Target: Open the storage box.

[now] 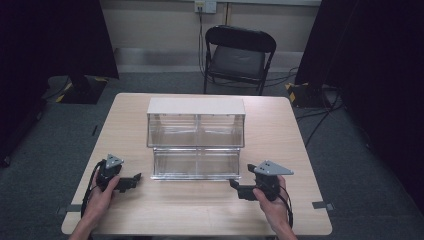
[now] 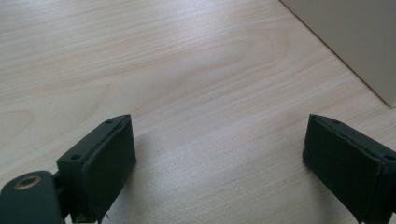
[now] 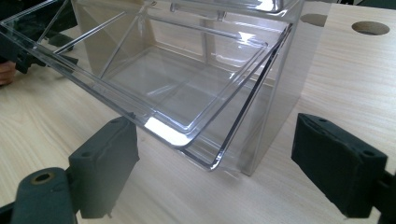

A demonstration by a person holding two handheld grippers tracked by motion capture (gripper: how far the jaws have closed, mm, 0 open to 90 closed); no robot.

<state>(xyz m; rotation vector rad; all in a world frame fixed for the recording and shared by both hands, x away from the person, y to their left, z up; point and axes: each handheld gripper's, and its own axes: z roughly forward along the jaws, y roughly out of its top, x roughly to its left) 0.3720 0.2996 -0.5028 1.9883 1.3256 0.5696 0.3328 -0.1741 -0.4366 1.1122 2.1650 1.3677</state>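
We rest both tongs wide open and empty near the surface's [image 1: 280, 125] near edge, left tongs [image 1: 131, 181] and right tongs [image 1: 239, 187] flanking the clear two-tier bin [image 1: 196, 142] at its middle, likely poised to start.

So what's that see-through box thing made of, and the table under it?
The box looks like clear hard plastic, probably acrylic: you see straight through its walls, and its edges catch glossy highlights. Its top is opaque and pale, material unclear. The table shows light wood grain with a smooth matte finish, possibly a laminate rather than solid wood.
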